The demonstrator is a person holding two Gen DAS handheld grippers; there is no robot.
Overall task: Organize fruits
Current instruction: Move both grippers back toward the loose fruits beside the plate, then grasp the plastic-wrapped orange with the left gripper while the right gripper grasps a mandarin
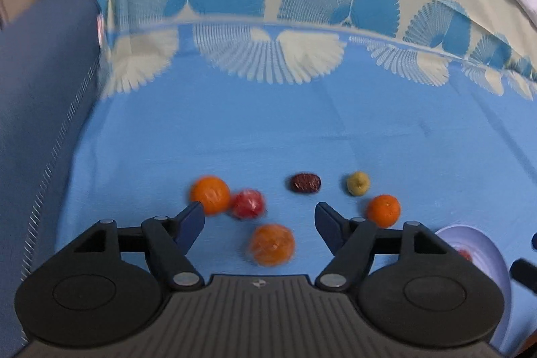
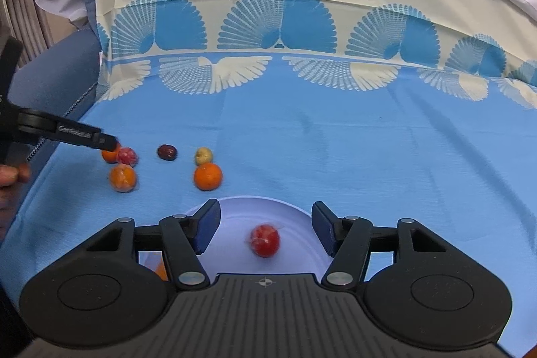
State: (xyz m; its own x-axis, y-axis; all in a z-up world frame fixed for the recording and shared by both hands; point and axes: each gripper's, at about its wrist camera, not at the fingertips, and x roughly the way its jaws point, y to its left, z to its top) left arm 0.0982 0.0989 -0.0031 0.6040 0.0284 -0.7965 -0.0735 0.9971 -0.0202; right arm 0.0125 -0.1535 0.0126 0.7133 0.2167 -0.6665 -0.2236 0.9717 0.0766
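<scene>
Several fruits lie on the blue cloth. In the left wrist view I see an orange [image 1: 210, 194], a red wrapped fruit [image 1: 248, 203], a wrapped orange [image 1: 272, 244], a dark date [image 1: 305, 183], a yellow-green fruit [image 1: 358, 183] and another orange [image 1: 383, 210]. My left gripper [image 1: 259, 212] is open above them, pads touching nothing; the wrapped orange shows between its fingers. My right gripper [image 2: 265, 217] stands open over a pale plate [image 2: 255, 202]. On the plate lie a red wrapped fruit [image 2: 265, 240] and an orange piece [image 2: 161, 270], half hidden by a finger.
The right wrist view shows the left gripper [image 2: 110, 143] coming in from the left over the fruit cluster, with a hand [image 2: 10, 176] behind it. A cream and blue fan-patterned cloth [image 2: 275, 22] rises at the back. A dark blue cushion edge [image 1: 40, 109] borders the left side.
</scene>
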